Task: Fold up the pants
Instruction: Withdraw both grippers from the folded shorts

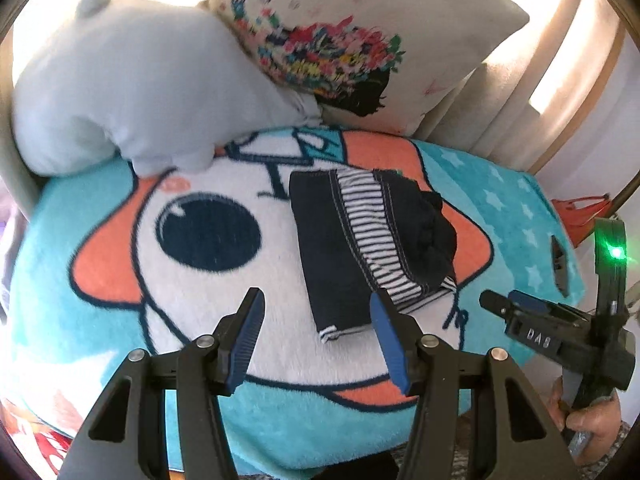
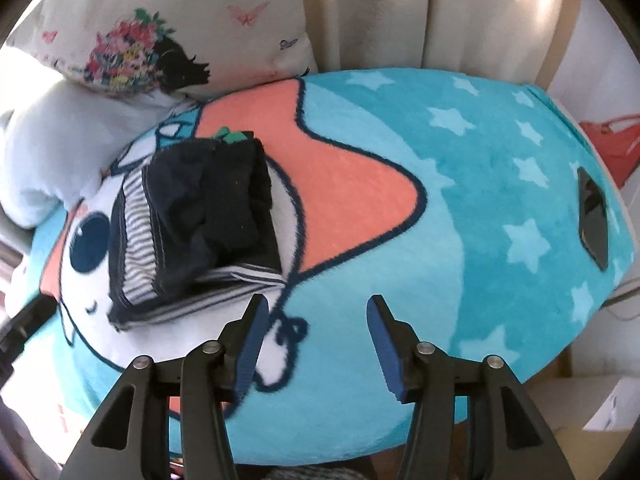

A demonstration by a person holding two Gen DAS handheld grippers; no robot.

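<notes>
Left wrist view takes in the blanket [image 1: 120, 208], a turquoise plush spread printed with a white cartoon face, orange patches and pale stars, which carries everything; against its far edge lean a pale grey plush cushion [image 1: 120, 80] and a cream floral pillow [image 1: 360, 32]; the pants [image 1: 344, 248], navy with a striped lining, lie folded into a compact bundle on the white part of the print, right of the big dark eye, roughly midway between the far and near edges; the left gripper [image 1: 318, 336] hangs above the blanket with its blue pads spread and nothing between them, the bundle's near end just beyond and beside its right finger; the right gripper [image 1: 532, 312] shows at the blanket's right edge, held by a hand [image 1: 592, 424], clear of the bundle.

Right wrist view shows the same blanket [image 2: 480, 200] with a dark phone-like slab [image 2: 594, 220] near its right edge; the pants [image 2: 192, 216] sit to the left and just beyond the right gripper [image 2: 316, 332], whose pads stand wide apart over bare turquoise plush, pinching nothing.
</notes>
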